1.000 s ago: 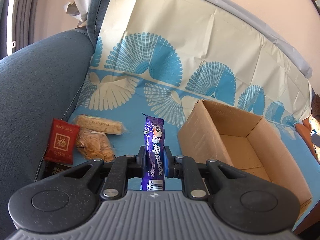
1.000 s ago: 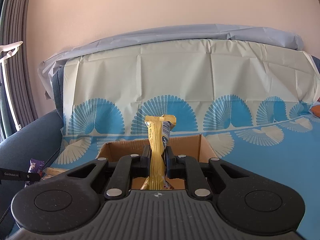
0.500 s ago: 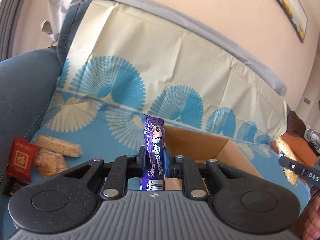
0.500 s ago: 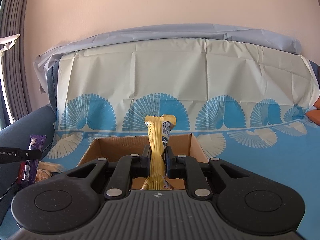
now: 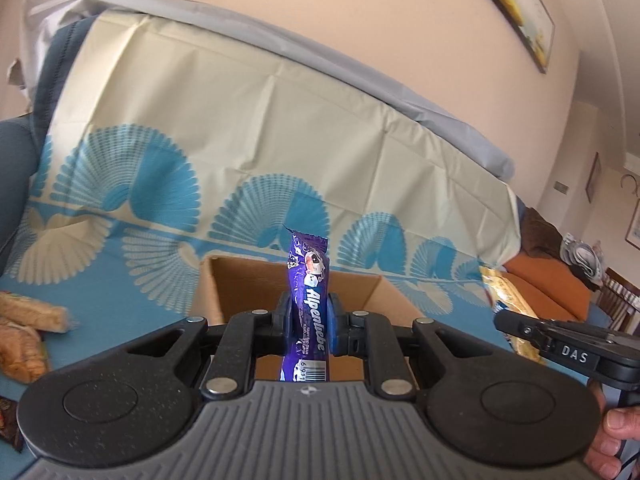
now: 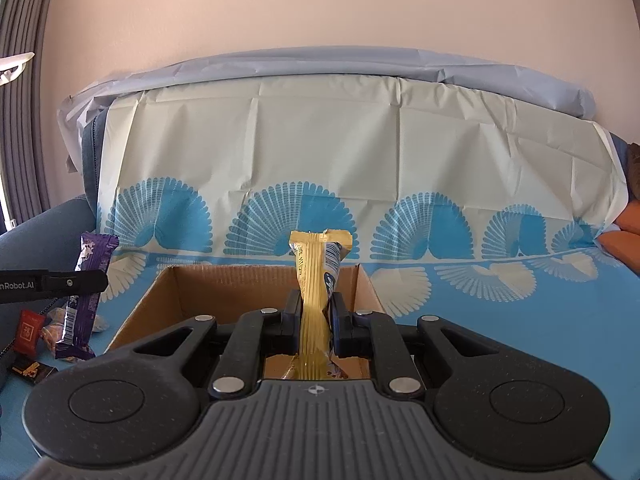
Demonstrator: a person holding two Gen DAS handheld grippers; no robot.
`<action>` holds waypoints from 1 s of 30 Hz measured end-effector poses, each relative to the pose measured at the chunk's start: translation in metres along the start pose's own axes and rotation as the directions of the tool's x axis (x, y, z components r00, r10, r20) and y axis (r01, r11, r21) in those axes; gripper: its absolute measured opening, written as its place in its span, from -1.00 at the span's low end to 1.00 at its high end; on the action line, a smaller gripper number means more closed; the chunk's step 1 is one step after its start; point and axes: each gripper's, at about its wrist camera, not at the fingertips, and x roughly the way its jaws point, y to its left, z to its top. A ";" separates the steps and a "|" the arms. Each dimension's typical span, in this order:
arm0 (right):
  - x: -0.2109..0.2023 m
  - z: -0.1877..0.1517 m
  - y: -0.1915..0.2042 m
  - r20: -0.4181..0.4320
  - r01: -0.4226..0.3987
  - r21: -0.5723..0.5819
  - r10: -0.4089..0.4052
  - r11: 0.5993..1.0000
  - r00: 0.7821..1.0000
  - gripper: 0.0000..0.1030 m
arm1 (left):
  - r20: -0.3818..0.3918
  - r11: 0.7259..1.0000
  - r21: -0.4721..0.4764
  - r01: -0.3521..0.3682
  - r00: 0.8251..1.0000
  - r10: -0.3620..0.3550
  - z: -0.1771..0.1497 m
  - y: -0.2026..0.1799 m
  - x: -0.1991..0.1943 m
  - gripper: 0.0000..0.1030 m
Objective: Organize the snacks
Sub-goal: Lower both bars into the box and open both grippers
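My left gripper (image 5: 308, 314) is shut on a purple Alpenliebe candy pack (image 5: 307, 304) that stands upright between its pads, in front of the open cardboard box (image 5: 236, 292). From the right wrist view the same purple pack (image 6: 86, 296) hangs left of the box (image 6: 224, 284). My right gripper (image 6: 316, 312) is shut on a yellow snack packet (image 6: 316, 280), held upright over the box's near edge. In the left wrist view that yellow packet (image 5: 502, 300) shows at the right, beyond the box.
Loose snacks lie on the blue patterned sheet left of the box: biscuit packs (image 5: 28, 316), a red packet (image 6: 28, 330) and a dark bar (image 6: 30, 370). A blue sofa arm (image 6: 36, 228) rises at the left. A hand (image 5: 616, 444) grips the right tool.
My left gripper has swung right with the purple pack, so the box now sits straight ahead and the loose snacks have slid to the left edge. The right gripper has barely moved.
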 end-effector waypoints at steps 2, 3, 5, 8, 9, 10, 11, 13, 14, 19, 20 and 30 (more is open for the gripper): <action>0.000 -0.001 -0.002 -0.002 0.005 -0.003 -0.005 1.000 1.000 -0.72 | 0.003 1.000 0.021 0.020 1.000 -0.020 -0.001 -0.009 0.004 -0.66; 0.000 -0.001 -0.003 -0.003 0.007 -0.005 -0.007 1.000 1.000 -0.72 | 0.006 0.999 0.032 0.029 1.000 -0.029 -0.002 -0.013 0.006 -0.66; 0.001 -0.001 -0.003 -0.004 0.010 -0.010 -0.010 1.000 1.000 -0.72 | 0.010 0.998 0.046 0.043 0.999 -0.043 -0.003 -0.019 0.008 -0.66; 0.001 -0.002 -0.003 -0.006 0.016 -0.021 -0.016 1.000 1.000 -0.72 | 0.009 0.997 0.043 0.064 0.998 -0.064 -0.004 -0.025 0.014 -0.66; 0.001 -0.003 -0.003 -0.006 0.016 -0.025 -0.016 1.000 1.000 -0.72 | 0.008 0.997 0.045 0.068 0.998 -0.068 -0.005 -0.027 0.016 -0.66; 0.001 -0.003 -0.003 -0.007 0.017 -0.028 -0.017 0.999 1.000 -0.72 | 0.006 0.996 0.046 0.072 0.997 -0.073 -0.005 -0.028 0.018 -0.66; 0.001 -0.003 -0.003 -0.007 0.017 -0.032 -0.017 0.999 1.000 -0.72 | 0.004 0.996 0.045 0.076 0.997 -0.076 -0.005 -0.029 0.020 -0.66; 0.002 -0.004 -0.002 -0.010 0.017 -0.038 -0.017 0.999 1.000 -0.72 | 0.005 0.995 0.043 0.086 0.996 -0.086 -0.005 -0.032 0.022 -0.66; 0.002 -0.003 -0.002 -0.010 0.017 -0.040 -0.017 0.999 1.000 -0.72 | 0.006 0.995 0.045 0.090 0.996 -0.090 -0.005 -0.033 0.023 -0.66; 0.003 -0.003 -0.001 -0.013 0.018 -0.046 -0.018 0.999 1.000 -0.72 | 0.001 0.994 0.039 0.104 0.995 -0.104 -0.006 -0.036 0.029 -0.66; 0.003 -0.003 0.000 -0.013 0.018 -0.046 -0.018 0.999 1.000 -0.72 | 0.001 0.994 0.039 0.106 0.994 -0.106 -0.007 -0.036 0.030 -0.66; 0.004 -0.003 0.001 -0.016 0.012 -0.053 -0.013 0.999 1.000 -0.72 | 0.002 0.992 0.038 0.120 0.993 -0.121 -0.006 -0.038 0.035 -0.66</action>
